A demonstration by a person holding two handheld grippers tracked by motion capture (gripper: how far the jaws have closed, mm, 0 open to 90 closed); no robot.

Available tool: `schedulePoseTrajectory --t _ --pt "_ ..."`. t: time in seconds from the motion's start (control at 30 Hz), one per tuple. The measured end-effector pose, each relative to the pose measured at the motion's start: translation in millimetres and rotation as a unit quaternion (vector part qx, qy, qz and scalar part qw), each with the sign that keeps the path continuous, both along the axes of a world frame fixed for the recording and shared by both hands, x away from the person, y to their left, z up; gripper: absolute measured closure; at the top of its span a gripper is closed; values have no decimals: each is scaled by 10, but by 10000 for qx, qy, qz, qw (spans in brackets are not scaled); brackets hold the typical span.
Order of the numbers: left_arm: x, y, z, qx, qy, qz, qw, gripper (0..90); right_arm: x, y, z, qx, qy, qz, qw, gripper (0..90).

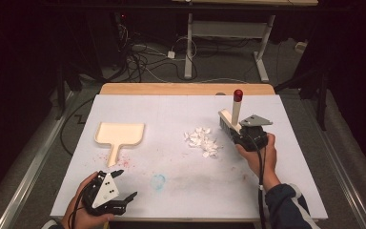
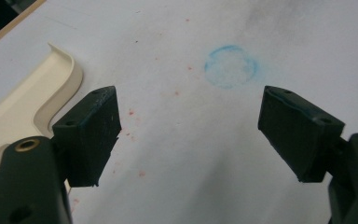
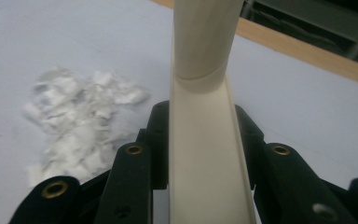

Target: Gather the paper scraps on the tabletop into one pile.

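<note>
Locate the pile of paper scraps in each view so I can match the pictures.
High view: the paper scraps lie mid-table, just left of the brush held in the right gripper.
Left gripper view: no scraps here; a blue ring mark and the dustpan.
Right gripper view: scraps at left, beside the brush handle.
Shared landmark: the white table cover.

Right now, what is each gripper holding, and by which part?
The right gripper clamps the brush by its handle, near the head. The left gripper is open, holding nothing.
</note>
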State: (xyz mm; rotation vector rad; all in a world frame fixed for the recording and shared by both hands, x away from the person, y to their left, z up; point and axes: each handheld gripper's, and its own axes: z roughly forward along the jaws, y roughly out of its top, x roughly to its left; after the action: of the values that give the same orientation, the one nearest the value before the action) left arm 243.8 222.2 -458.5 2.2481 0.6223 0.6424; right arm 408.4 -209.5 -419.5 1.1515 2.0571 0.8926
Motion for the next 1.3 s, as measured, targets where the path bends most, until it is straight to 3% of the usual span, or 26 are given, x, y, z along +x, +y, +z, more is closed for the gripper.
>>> schedulePoseTrajectory --t 0.07,0.23,0.4,0.57,0.67,0.87,0.97,1.13,1.3 --pt "3 0 -3 2 16 6 10000 201 58 76 -70 -72 91 -231 9997 676" --pt "3 -6 -8 22 30 3 10000 202 154 307 -149 -68 46 -297 9995 676" --pt "2 -4 -7 -1 39 -6 10000 201 82 567 -166 -19 36 22 10000 676" --pt "-5 -7 -7 5 25 -26 10000 202 0 650 -160 -29 -102 147 9998 676" --pt "-7 -1 -4 13 18 -23 10000 201 -41 623 -100 -127 -281 190 9993 677" --pt "-10 -5 -5 47 12 -16 10000 201 -165 439 63 95 -393 377 9985 676" --pt "-15 -5 0 54 0 -2 10000 202 -258 313 107 268 -230 495 9981 676" --pt "-25 -7 2 70 -22 -2 10000 201 -503 118 162 327 -105 673 9971 677" --pt "-32 -10 3 75 -30 -21 10000 202 -805 -90 179 234 111 918 9954 677"
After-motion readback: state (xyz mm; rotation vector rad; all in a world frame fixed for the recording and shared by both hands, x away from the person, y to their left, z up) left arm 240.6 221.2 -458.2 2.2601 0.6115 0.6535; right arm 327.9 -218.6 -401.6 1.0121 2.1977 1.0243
